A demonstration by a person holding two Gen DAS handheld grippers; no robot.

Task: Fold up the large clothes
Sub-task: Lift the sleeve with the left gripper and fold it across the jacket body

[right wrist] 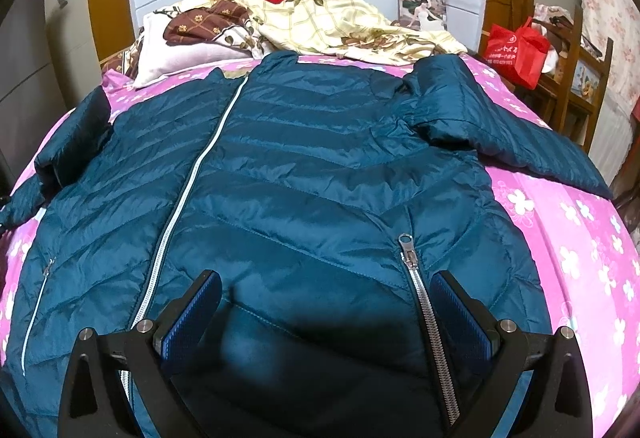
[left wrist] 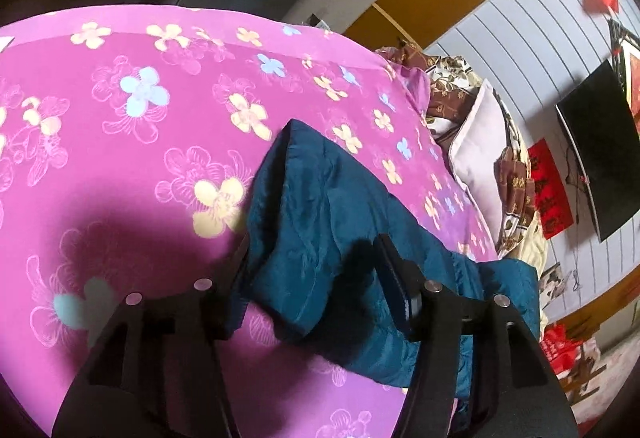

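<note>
A bed (right wrist: 568,238) under a pink flowered sheet (left wrist: 120,118) carries a teal quilted puffer jacket (right wrist: 300,178), spread front-up with its pale zipper closed and sleeves out to the sides. The left gripper (left wrist: 312,262) has its fingers parted around one sleeve (left wrist: 320,206), the pads not pressing it. The right gripper (right wrist: 326,302) hovers open over the hem.
</note>
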